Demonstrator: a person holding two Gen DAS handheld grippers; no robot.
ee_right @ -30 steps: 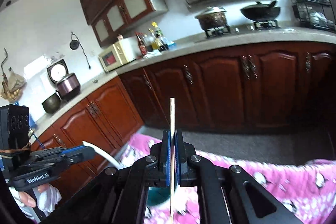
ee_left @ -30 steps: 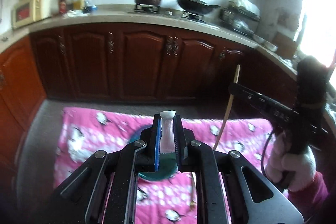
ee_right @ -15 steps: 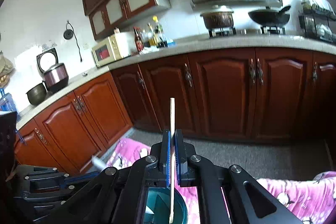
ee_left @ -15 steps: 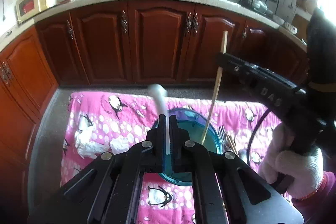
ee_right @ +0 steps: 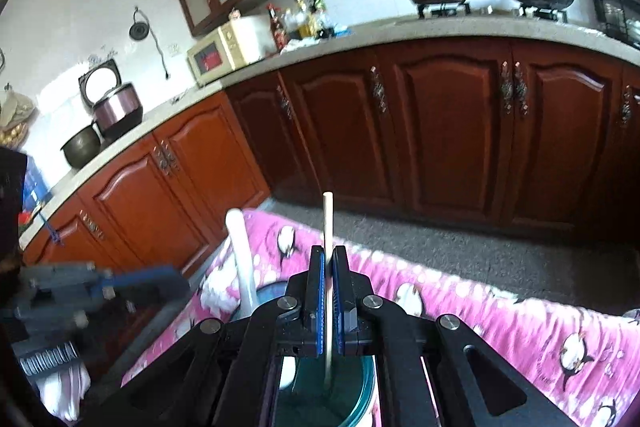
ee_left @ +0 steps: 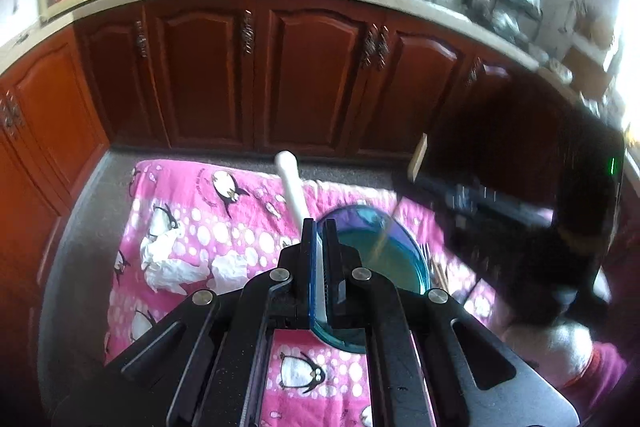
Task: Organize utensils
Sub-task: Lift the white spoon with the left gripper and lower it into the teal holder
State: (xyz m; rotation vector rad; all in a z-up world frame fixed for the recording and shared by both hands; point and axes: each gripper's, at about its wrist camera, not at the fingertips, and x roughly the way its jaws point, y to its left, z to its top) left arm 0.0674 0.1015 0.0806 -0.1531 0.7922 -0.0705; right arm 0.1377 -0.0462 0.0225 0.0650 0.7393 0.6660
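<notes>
Left gripper [ee_left: 319, 247]: jaws nearly together, with the white spoon [ee_left: 291, 187] rising from just ahead of them toward 12 o'clock; whether the pads still pinched it could not be told.
Right gripper [ee_right: 327, 291]: jaws pressed on a single wooden chopstick [ee_right: 327, 227], held upright with its lower end inside the container.
Teal container [ee_left: 394, 259]: stood on the pink penguin cloth [ee_left: 188, 235], just at 1 o'clock of the left jaws and directly beneath the right ones.
Change, left side: a second earlier the spoon was held high, facing the cabinets; half a second earlier it hung above the container rim; now its bowl end sat inside the container, seen white at the bottom in the right wrist view.
Change, right side: the chopstick had come from mid-air to over the container, then down into it.
Loose utensils: a few pieces, too blurred to name, lay on the cloth at 3 o'clock of the container [ee_left: 436, 269].
Meaning for the task: both items were judged delivered, release pending; the remaining pieces probably needed collecting next.
</notes>
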